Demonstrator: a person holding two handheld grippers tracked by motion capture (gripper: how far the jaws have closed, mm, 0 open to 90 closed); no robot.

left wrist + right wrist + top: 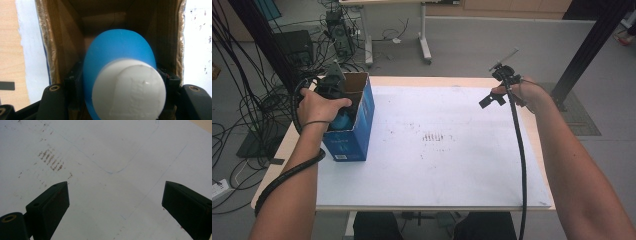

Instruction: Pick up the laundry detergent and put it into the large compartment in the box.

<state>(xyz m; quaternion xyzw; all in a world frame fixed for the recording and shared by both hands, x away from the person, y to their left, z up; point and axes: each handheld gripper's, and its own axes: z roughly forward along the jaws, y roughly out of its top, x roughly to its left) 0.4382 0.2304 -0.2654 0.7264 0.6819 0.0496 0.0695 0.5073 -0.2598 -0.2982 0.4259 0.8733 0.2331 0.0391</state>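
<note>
A blue cardboard box (357, 127) stands open-topped at the table's left edge. My left gripper (339, 107) reaches down into it, shut on a blue bottle (343, 120). In the left gripper view the bottle (117, 47) with its white cap (130, 87) sits between the two black jaws of my left gripper (122, 82). The box's brown inner walls (67, 37) surround it. My right gripper (492, 100) hovers over the far right of the table. It is open (115, 200), with nothing between the jaws and only the sheet below.
A white paper sheet (437, 165) with dark smudges and faint blue pen outlines (110, 171) covers most of the wooden table (287, 145). Cables hang left of the table, and a black cable (519, 150) trails from the right gripper.
</note>
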